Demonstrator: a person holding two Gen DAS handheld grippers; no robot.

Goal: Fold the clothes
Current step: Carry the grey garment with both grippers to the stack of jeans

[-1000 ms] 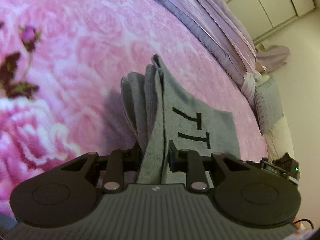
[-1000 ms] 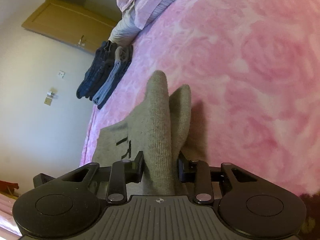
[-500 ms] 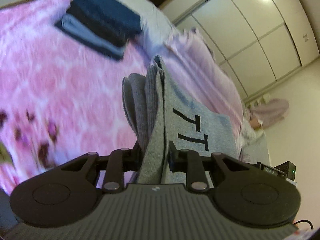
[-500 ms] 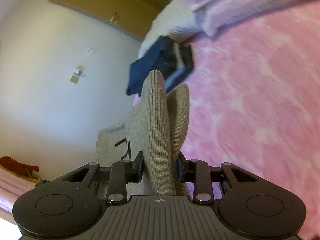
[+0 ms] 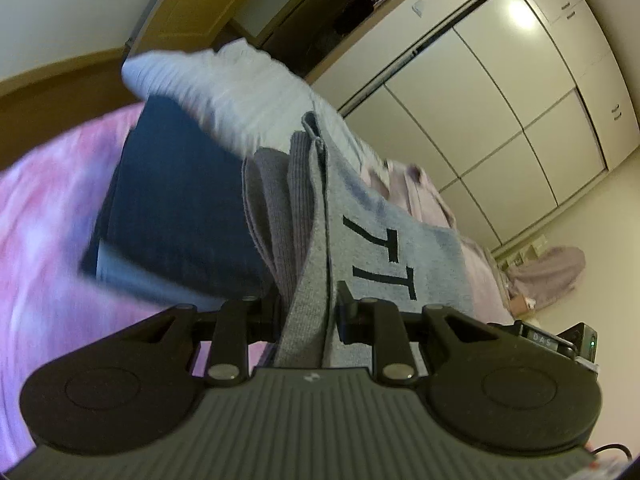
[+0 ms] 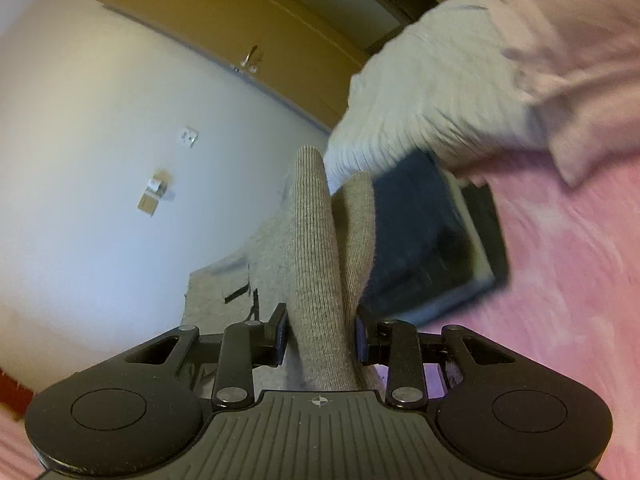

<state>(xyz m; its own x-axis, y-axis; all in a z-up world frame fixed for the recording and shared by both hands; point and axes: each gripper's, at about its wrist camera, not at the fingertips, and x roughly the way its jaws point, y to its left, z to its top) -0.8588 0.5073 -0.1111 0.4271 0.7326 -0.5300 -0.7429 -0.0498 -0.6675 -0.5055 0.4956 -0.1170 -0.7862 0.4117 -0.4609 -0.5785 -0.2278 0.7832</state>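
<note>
The folded grey garment (image 5: 384, 248) is carried above the pink bed (image 5: 44, 216), near the dark folded stack (image 5: 176, 216) by the bed's far edge. It is clenched by the left tool (image 5: 310, 312) and the right tool (image 6: 320, 334). Soft, light knit is judged likely to sag; bunched folded edges are best gripped.

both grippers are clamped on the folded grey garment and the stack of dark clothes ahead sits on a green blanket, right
Not quite: the blanket is pink, as the left wrist view shows. Both the left gripper and right gripper do clamp the folded grey garment, stack of dark clothes ahead.
</note>
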